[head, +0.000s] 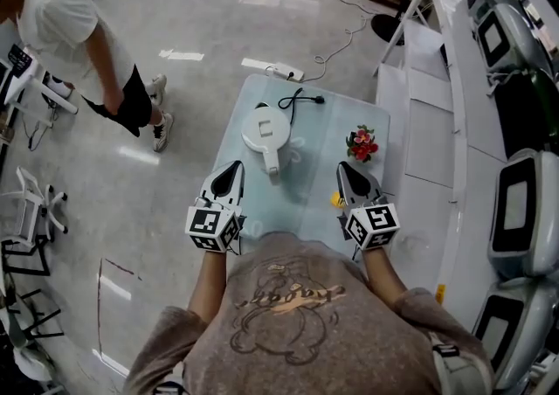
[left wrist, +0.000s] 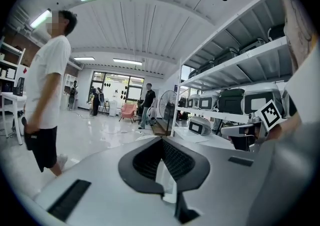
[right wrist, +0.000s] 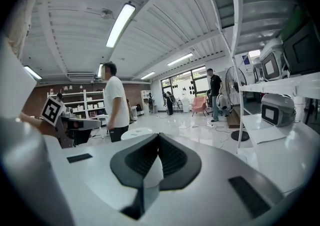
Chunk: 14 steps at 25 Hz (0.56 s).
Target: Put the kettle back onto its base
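Observation:
The white kettle (head: 264,135) stands on the small glass-topped table (head: 319,188), lid up, with its handle (head: 273,163) pointing towards me. A black cord (head: 298,101) with a plug lies on the table behind it. I cannot tell whether the base is under the kettle. My left gripper (head: 235,166) hovers just left of the handle, jaws together and empty. My right gripper (head: 342,167) is over the right part of the table, also closed on nothing. In the right gripper view the kettle's round top (right wrist: 136,132) shows beyond the closed gripper (right wrist: 159,136). The left gripper (left wrist: 162,140) shows the same closed tips.
A red flower bunch (head: 362,143) and a small yellow object (head: 335,200) sit at the table's right side. White shelving with grey devices (head: 522,210) runs along the right. A person in a white shirt (head: 72,39) stands at the left. A power strip (head: 285,72) lies on the floor behind the table.

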{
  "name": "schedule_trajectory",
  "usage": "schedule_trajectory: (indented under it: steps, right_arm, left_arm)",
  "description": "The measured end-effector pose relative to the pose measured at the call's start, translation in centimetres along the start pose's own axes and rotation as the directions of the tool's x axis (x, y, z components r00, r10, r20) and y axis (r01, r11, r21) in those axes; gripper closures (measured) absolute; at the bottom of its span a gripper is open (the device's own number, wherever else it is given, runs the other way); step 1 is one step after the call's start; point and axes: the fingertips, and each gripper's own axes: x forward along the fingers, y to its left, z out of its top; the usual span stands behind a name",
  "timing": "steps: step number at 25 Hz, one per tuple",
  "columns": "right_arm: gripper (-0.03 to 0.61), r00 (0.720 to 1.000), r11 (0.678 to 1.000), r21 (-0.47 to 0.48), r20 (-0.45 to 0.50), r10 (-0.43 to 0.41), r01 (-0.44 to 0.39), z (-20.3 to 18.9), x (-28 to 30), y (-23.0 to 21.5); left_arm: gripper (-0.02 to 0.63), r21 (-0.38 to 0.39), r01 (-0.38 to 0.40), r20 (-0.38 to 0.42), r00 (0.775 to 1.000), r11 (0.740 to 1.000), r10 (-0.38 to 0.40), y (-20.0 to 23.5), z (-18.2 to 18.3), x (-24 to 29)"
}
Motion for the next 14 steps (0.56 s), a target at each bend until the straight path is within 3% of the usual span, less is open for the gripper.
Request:
schedule_trajectory:
  steps: [14]
  right_arm:
    - [0.579, 1.000, 1.000, 0.004, -0.005, 0.003, -0.003, 0.03, 0.65, -0.49]
  left_arm:
    - [0.592, -0.028, -0.028, 0.001, 1.000, 0.999, 0.028, 0.95, 0.02, 0.10]
